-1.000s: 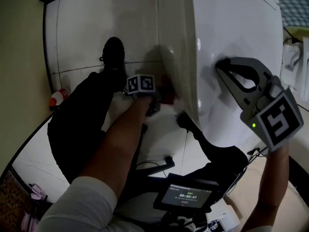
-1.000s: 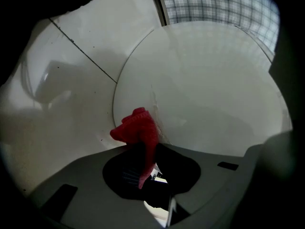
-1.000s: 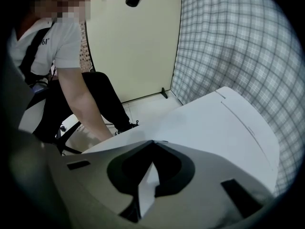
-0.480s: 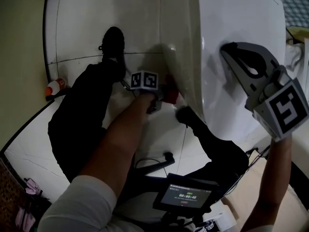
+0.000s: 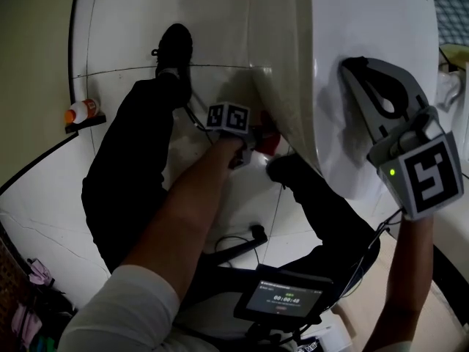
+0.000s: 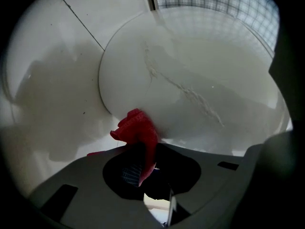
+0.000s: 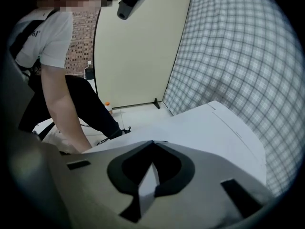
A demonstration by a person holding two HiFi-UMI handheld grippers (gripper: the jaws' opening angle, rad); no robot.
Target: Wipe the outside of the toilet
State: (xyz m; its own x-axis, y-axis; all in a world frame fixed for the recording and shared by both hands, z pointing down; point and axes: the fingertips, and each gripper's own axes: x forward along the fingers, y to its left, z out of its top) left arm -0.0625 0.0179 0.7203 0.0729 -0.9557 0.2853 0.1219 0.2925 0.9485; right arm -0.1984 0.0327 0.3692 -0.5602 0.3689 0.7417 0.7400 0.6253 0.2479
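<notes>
The white toilet [image 5: 366,20] fills the head view's upper right. My left gripper [image 5: 253,144] reaches low beside its base and is shut on a red cloth [image 5: 267,142]. In the left gripper view the crumpled red cloth [image 6: 138,132] sticks out between the jaws of the left gripper [image 6: 143,151] and touches the rounded outside of the toilet [image 6: 190,80]. My right gripper [image 5: 349,69] lies on the toilet's top, its jaws shut with nothing in them. The right gripper view has the right gripper [image 7: 152,142] over the flat white toilet top [image 7: 209,128].
My legs in black trousers and a black shoe [image 5: 174,50] stand on the white tiled floor left of the toilet. An orange-capped bottle [image 5: 79,111] sits by the wall. A cable [image 5: 242,242] and a small screen [image 5: 282,299] lie near me. A checked wall [image 7: 238,46] rises behind the toilet.
The left gripper with the red cloth has slid along the toilet's lower side, to the right and slightly up in the picture. The right gripper has stayed on the toilet's top.
</notes>
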